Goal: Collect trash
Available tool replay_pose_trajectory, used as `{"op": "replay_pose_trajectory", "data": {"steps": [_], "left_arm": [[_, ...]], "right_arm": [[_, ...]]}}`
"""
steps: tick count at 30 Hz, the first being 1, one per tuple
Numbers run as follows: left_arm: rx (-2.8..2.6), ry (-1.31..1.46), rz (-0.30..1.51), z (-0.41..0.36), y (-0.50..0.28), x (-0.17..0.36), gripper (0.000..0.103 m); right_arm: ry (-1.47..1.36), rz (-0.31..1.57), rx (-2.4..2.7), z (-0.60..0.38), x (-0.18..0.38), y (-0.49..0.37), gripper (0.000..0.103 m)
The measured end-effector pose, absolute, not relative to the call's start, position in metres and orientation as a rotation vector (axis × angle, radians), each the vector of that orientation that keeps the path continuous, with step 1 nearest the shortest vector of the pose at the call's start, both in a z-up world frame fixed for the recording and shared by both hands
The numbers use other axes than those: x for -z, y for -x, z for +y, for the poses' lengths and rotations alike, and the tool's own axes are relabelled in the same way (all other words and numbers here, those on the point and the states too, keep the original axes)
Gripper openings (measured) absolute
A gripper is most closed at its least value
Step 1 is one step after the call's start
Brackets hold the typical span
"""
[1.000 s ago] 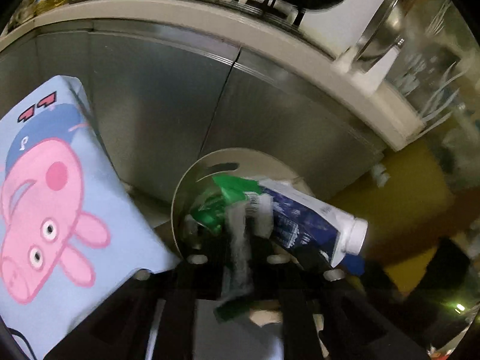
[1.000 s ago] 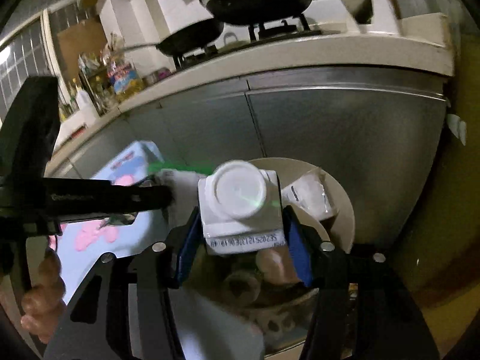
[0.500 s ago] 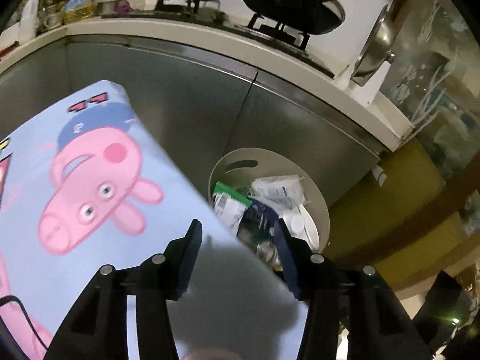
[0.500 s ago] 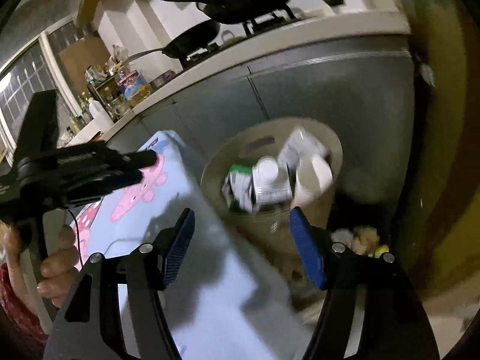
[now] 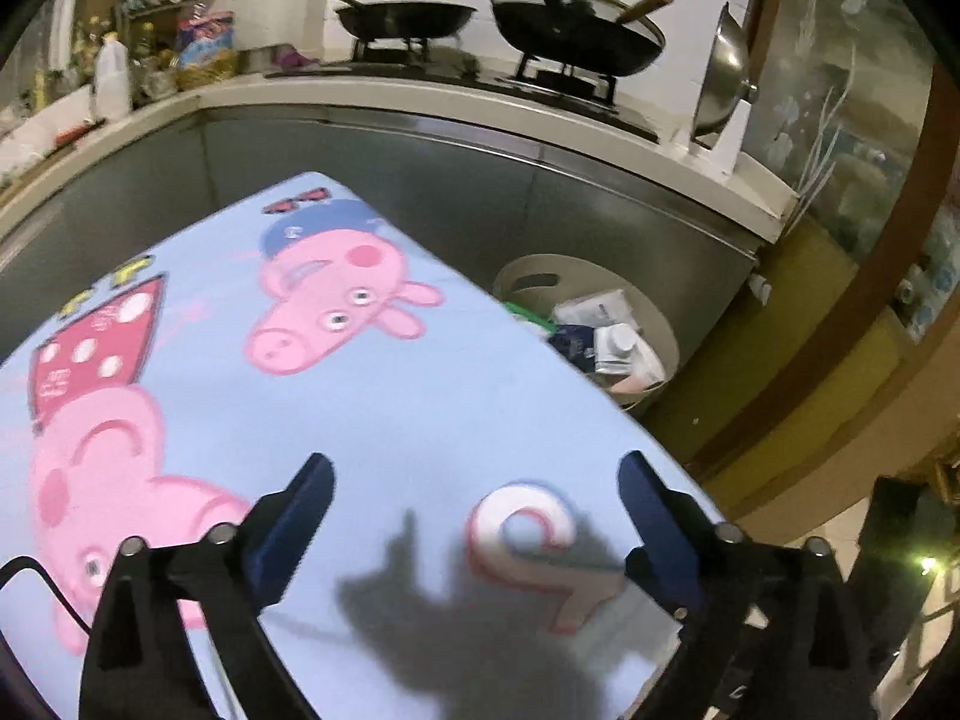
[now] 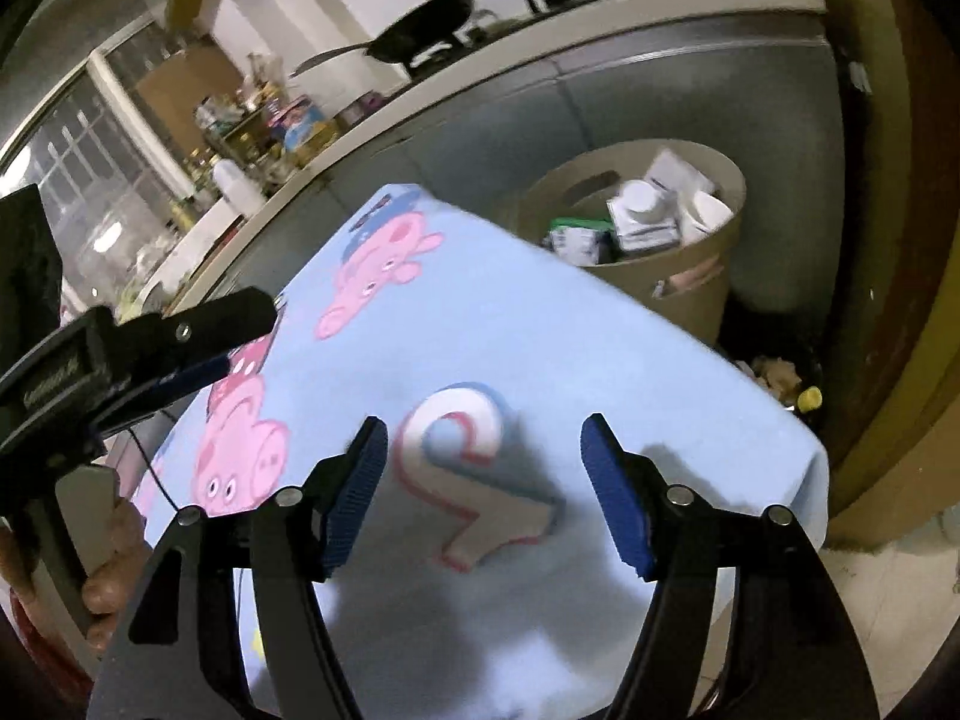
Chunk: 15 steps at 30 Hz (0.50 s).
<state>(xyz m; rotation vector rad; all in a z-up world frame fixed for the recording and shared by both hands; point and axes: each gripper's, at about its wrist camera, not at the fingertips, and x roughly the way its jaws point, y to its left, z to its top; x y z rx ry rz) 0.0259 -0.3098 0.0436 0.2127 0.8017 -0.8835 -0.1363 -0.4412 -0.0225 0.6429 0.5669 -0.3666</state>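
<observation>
A beige round trash bin (image 5: 540,279) (image 6: 690,267) stands on the floor against the steel cabinets, beyond the table's far corner. Inside lie a white capped carton (image 5: 624,345) (image 6: 645,213), a green wrapper (image 6: 570,231) and other packaging. My left gripper (image 5: 474,510) is open and empty above the table. My right gripper (image 6: 483,468) is open and empty above the table too. The left gripper also shows at the left of the right wrist view (image 6: 180,348).
A light blue cartoon-pig cloth (image 5: 372,396) (image 6: 510,360) covers the table below both grippers. Steel cabinets (image 5: 600,210) and a counter with two pans (image 5: 576,30) run behind. Small debris (image 6: 780,378) lies on the floor right of the bin.
Both grippers let go of their trash, the carton and the green wrapper, which now lie in the bin. Both have opened and pulled back over the table.
</observation>
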Motion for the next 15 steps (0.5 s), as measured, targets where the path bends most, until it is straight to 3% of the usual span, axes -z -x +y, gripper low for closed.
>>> {"op": "replay_pose_trajectory", "data": {"steps": [15], "left_arm": [[0.805, -0.209, 0.796, -0.242, -0.002, -0.059, 0.099]], "right_arm": [[-0.594, 0.502, 0.417, -0.411, -0.044, 0.172, 0.075]]}}
